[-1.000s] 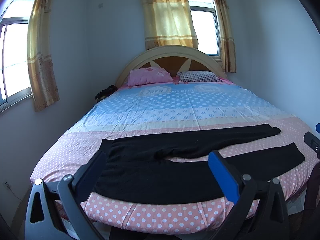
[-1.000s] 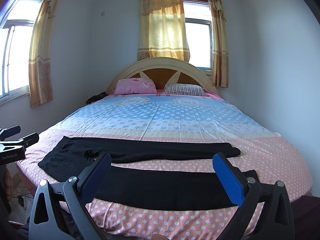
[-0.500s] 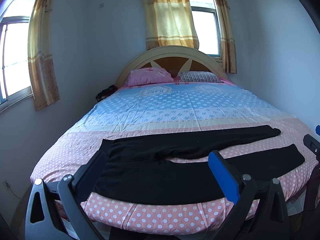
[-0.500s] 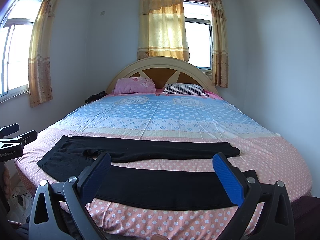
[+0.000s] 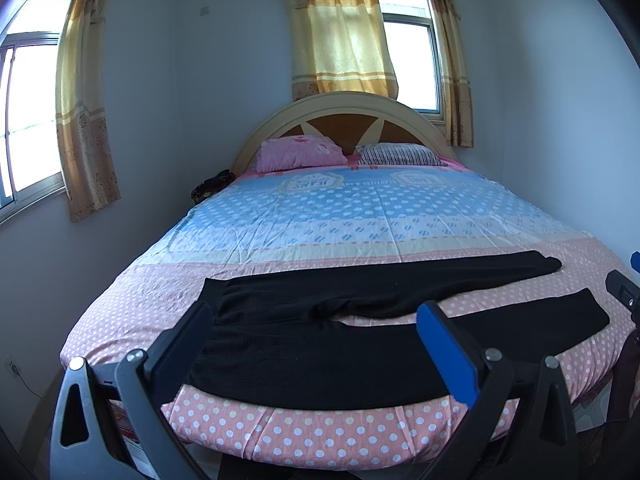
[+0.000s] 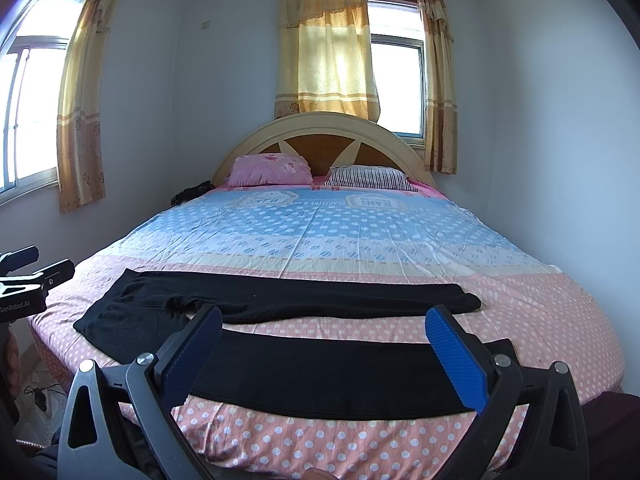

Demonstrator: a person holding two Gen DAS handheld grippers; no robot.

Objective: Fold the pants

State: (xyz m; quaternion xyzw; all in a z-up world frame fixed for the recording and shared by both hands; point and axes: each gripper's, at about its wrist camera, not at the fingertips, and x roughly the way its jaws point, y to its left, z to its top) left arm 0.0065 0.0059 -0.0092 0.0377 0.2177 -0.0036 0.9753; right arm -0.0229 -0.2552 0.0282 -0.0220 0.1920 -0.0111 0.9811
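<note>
Over on the left wall, one window with one gold curtain hanging beside it; at the head of the room a second window with two more curtains. One bed fills the room, dotted sheet blue up top and pink at the foot, and two pillows sit against the headboard: a pink pillow on the left, a striped pillow on the right. One pair of black pants lies flat across the foot of the bed, waist to the left, two legs running out to the right with a strip of pink sheet between them. The left gripper hovers in front of the waist end, its two fingers spread wide, released, gripping nothing and not touching the cloth. The right gripper hangs before the near leg, its two blue-padded fingers just as wide apart, empty too, clear of the fabric.
</note>
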